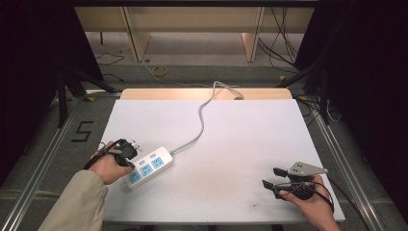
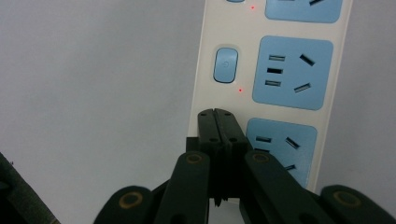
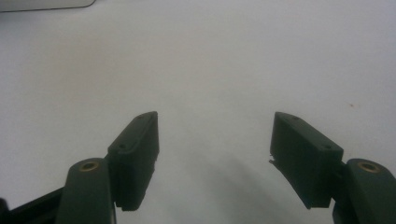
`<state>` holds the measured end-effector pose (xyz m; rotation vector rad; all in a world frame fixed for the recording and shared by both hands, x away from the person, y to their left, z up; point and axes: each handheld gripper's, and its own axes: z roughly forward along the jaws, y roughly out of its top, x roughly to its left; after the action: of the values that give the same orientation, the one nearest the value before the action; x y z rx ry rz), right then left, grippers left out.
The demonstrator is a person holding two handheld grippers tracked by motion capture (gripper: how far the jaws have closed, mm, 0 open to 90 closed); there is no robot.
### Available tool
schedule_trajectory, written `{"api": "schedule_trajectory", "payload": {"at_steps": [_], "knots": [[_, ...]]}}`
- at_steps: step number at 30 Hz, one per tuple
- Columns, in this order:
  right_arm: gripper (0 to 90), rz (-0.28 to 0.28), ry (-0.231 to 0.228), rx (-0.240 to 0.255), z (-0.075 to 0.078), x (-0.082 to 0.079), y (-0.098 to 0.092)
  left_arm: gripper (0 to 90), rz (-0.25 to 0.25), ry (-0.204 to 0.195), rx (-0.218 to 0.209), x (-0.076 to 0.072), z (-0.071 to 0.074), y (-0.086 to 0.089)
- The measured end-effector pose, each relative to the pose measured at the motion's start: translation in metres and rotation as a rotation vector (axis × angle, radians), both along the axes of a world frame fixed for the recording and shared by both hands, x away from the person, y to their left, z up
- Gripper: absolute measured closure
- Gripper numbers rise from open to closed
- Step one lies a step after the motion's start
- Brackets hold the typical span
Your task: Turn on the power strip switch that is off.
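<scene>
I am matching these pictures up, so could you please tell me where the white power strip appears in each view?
High view: the power strip lies lower left on the white table, beside the left hand-held gripper.
Left gripper view: it runs down the right of centre, under the shut jaws.
Right gripper view: a pale edge at the top left corner may be it; I cannot tell.
Shared landmark: the white table.

High view: fixed above the near edge, facing forward and down over the whole white desk (image 1: pixel 231 144). Left gripper view: rides the gripper, close above the power strip (image 2: pixel 280 79), also seen in the high view (image 1: pixel 146 168). Right gripper view: low, close over bare desk (image 3: pixel 210 60), strip's corner (image 3: pixel 42 4) far off.
</scene>
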<state>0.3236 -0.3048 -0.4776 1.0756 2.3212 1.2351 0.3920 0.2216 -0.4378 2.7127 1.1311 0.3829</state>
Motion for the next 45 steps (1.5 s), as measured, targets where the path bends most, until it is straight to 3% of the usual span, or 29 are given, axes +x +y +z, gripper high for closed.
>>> {"api": "schedule_trajectory", "payload": {"at_steps": [45], "knots": [[33.6,-0.001,-0.002,0.000,0.0003,0.0002,-0.0006,89.9,0.000,-0.031,-0.019,-0.0047,-0.0011,0.0026]]}}
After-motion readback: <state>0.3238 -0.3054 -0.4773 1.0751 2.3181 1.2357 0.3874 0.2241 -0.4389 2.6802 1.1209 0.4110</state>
